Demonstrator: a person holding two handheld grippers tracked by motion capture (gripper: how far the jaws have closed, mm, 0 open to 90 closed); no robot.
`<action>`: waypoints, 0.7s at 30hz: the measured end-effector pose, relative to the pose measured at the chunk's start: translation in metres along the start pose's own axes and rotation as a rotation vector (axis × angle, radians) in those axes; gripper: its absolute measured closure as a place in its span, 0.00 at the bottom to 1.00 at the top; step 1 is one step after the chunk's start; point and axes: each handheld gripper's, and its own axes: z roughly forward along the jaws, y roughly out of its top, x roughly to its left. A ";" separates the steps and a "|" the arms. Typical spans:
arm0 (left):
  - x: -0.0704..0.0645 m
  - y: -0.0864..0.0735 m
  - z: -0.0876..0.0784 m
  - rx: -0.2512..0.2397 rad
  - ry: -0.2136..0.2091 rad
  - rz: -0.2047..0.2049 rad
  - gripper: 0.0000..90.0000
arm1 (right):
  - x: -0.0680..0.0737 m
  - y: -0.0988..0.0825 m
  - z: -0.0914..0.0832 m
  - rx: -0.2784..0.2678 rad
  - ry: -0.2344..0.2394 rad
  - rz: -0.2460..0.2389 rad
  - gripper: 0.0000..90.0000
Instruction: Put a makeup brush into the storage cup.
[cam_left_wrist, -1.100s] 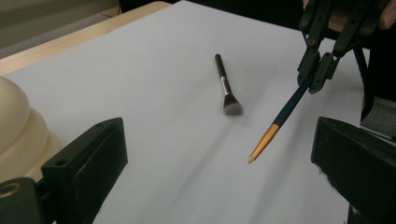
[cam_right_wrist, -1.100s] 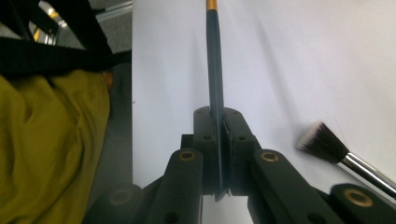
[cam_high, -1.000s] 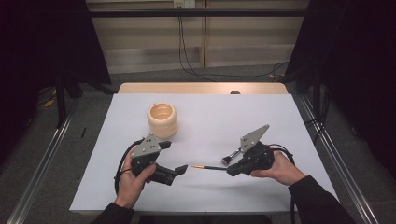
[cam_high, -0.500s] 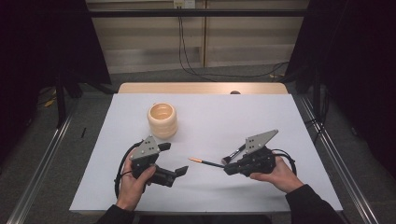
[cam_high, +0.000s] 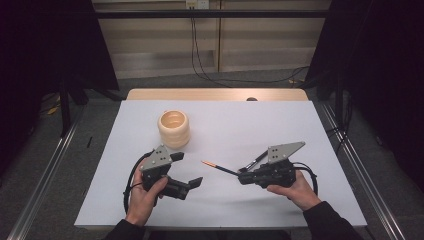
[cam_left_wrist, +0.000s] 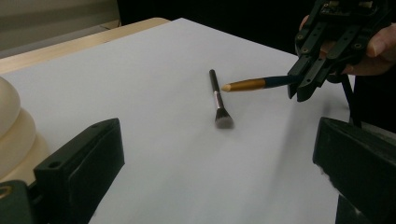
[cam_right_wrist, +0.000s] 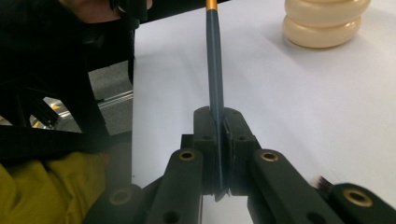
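My right gripper (cam_high: 242, 177) is shut on a slim brush with a dark blue handle and gold end (cam_high: 219, 168), held above the white table and pointing left. In the right gripper view the jaws pinch the blue handle (cam_right_wrist: 214, 60) between them (cam_right_wrist: 219, 140). A second makeup brush (cam_left_wrist: 217, 100), black with a silver ferrule, lies flat on the table just beyond the held one (cam_left_wrist: 254, 84). My left gripper (cam_high: 189, 169) rests at front left, its jaws wide apart (cam_left_wrist: 217, 135) with nothing between them. A cream ridged cup (cam_high: 173, 129) stands upright behind it.
The white table top (cam_high: 280, 125) has free room at back and right. Its wooden far edge (cam_high: 215, 94) borders a dark floor with cables. Metal rails (cam_high: 350, 155) run along both sides. The cup (cam_right_wrist: 322, 18) is well apart from the held brush.
The right gripper has turned so its top plate lies flatter. The held brush's gold tip has swung away from the front edge and a little leftward. The left gripper has not moved.
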 end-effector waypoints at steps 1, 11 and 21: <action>0.000 0.000 0.000 0.002 0.000 0.004 0.02 | 0.000 -0.001 0.001 0.003 -0.006 -0.001 0.95; -0.006 0.001 0.004 -0.003 0.016 0.006 0.03 | 0.002 -0.003 0.000 -0.091 -0.010 -0.010 0.95; -0.009 0.004 0.010 -0.031 -0.005 0.003 0.04 | 0.003 -0.003 -0.003 -0.184 0.000 -0.012 0.95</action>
